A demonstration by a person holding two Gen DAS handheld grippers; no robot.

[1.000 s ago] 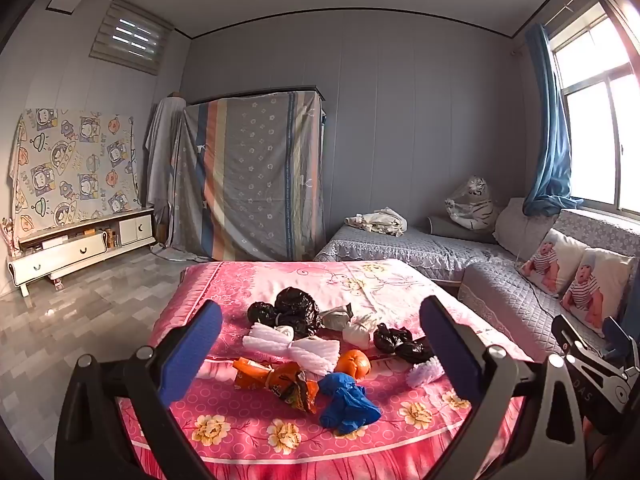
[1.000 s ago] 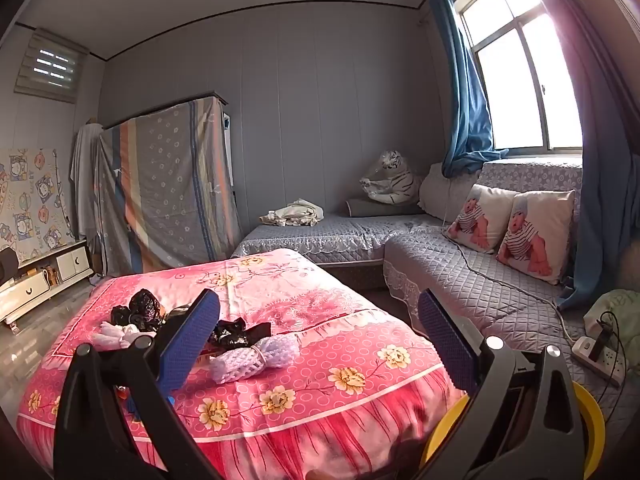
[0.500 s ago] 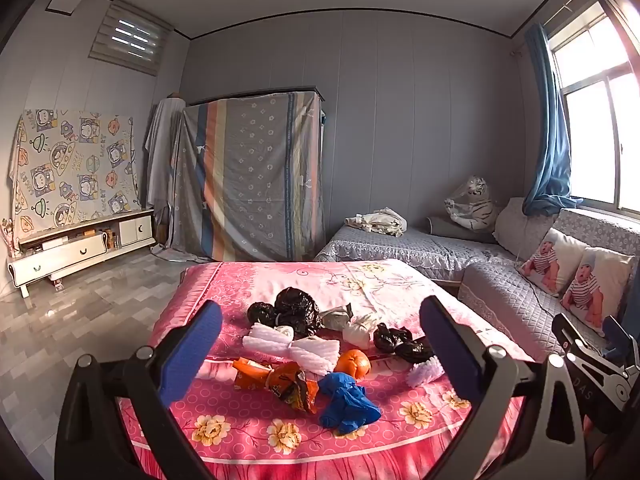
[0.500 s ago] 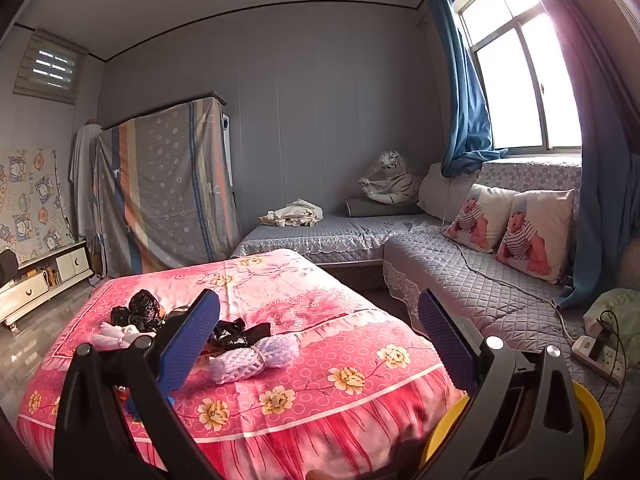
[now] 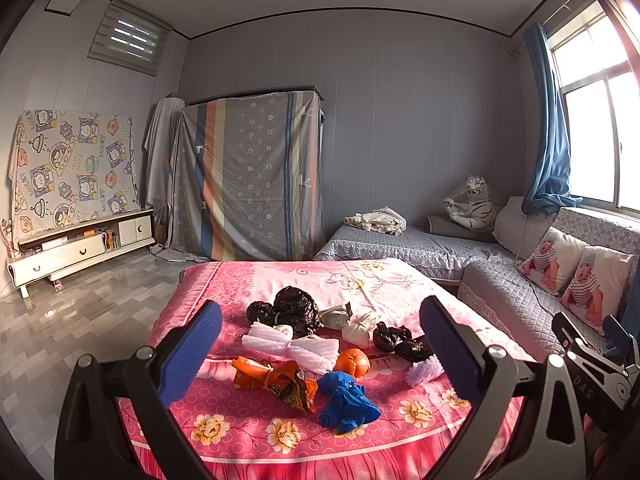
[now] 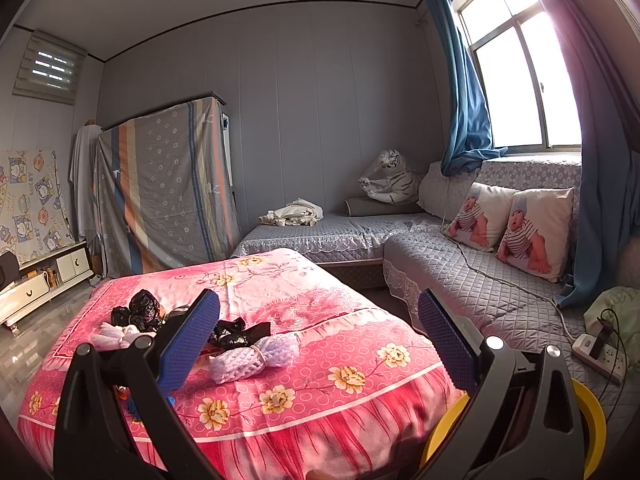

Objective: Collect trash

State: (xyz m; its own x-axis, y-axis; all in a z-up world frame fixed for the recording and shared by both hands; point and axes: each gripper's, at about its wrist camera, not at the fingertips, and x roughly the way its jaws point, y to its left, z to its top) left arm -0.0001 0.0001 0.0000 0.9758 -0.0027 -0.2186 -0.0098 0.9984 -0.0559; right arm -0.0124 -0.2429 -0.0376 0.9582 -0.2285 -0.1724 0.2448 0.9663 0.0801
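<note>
While trash (image 5: 308, 344) lies heaped on the pink bed (image 5: 256, 436), I hold my left tongs (image 5: 320, 352) and right tongs (image 6: 318, 340) wide, gripping nothing, near its edge.
</note>
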